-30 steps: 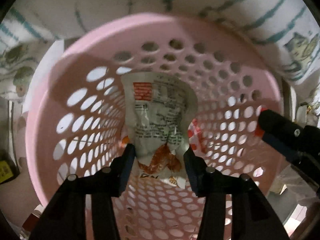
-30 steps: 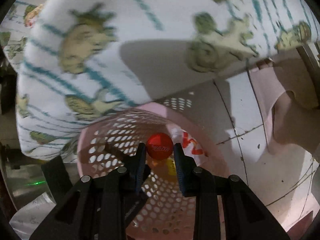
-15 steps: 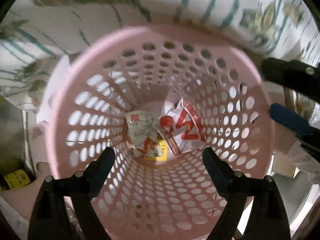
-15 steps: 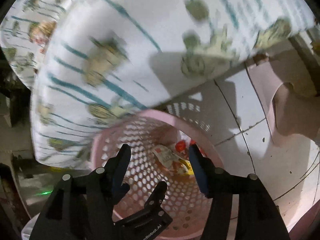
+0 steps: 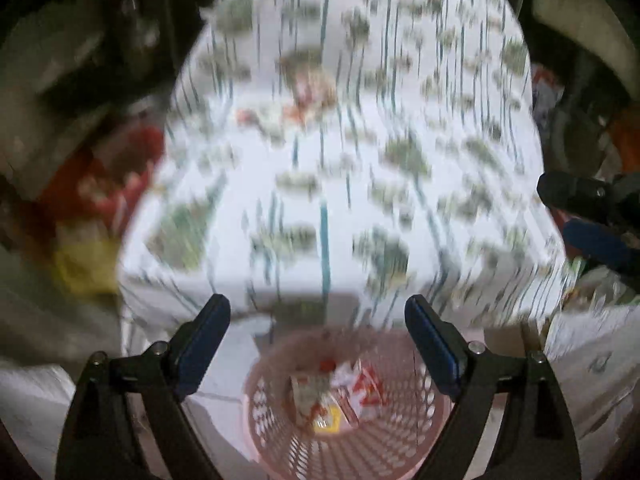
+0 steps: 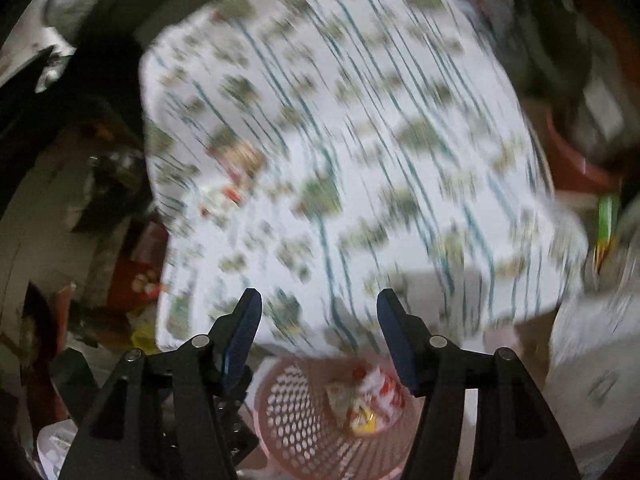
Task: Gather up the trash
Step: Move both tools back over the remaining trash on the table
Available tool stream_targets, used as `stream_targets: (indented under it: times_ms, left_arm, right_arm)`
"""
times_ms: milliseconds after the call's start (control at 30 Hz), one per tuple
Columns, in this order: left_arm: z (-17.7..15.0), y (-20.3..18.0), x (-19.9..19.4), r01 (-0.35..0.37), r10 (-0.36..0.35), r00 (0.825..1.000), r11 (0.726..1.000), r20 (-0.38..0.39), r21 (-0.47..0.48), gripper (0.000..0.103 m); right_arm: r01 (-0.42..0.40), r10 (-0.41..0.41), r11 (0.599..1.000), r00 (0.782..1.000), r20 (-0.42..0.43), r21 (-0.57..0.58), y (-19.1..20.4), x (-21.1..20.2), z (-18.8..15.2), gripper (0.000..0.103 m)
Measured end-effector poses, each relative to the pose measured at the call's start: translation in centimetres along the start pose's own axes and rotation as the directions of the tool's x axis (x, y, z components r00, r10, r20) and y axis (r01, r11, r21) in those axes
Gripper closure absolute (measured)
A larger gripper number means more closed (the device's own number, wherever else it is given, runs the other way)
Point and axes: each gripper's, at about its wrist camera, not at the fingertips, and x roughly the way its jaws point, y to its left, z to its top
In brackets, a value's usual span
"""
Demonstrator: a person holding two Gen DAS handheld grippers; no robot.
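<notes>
A pink perforated basket stands on the floor below both grippers. Inside it lie a white-and-red wrapper, a printed snack wrapper, a yellow scrap and a small red cap. My left gripper is high above the basket, open and empty. My right gripper is also open with nothing between its fingers; it shows at the right edge of the left wrist view. Both views are blurred by motion.
Behind the basket is a table under a white cloth with teal stripes and green figures. Blurred red-and-white scraps lie on it. A red bag is at the left, a red basin at the right.
The left gripper let go of the snack wrapper and the right one released the red cap into the basket. Both opened wide and rose out of it, so the table top came into view.
</notes>
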Motion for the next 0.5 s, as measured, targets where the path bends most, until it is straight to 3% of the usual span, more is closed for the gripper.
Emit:
stream_targets:
  times_ms: [67, 100, 233, 267, 333, 500]
  left_arm:
    - [1.5, -0.3, -1.6, -0.016, 0.014, 0.999, 1.000, 0.050, 0.023, 0.010]
    - [2.4, -0.5, -2.3, -0.036, 0.033, 0.996, 0.999, 0.080, 0.040, 0.001]
    - [5.1, -0.8, -5.5, -0.035, 0.020, 0.983, 0.996, 0.184, 0.079, 0.000]
    - [5.8, -0.7, -6.0, -0.030, 0.012, 0.979, 0.996, 0.202, 0.084, 0.000]
    - [7.0, -0.4, -6.7, -0.009, -0.012, 0.975, 0.996, 0.222, 0.090, 0.000]
    - [10.6, 0.3, -6.3, -0.001, -0.022, 0.976, 0.994, 0.215, 0.109, 0.000]
  right_arm:
    - [-0.003, 0.006, 0.998, 0.999, 0.049, -0.059, 0.8, -1.9, 1.9, 0.038]
    - [-0.005, 0.011, 0.997, 0.998, 0.067, -0.080, 1.3, -2.6, 2.8, 0.036]
    - [0.012, 0.011, 0.983, 0.992, 0.128, -0.183, 3.3, -4.7, 6.8, 0.034]
    - [0.026, 0.007, 0.976, 0.989, 0.150, -0.216, 3.6, -5.4, 7.7, 0.029]
    - [0.050, 0.002, 0.963, 0.982, 0.189, -0.266, 4.2, -6.3, 9.0, 0.016]
    - [0.136, -0.034, 0.915, 0.964, 0.264, -0.380, 5.8, -6.5, 10.9, 0.014]
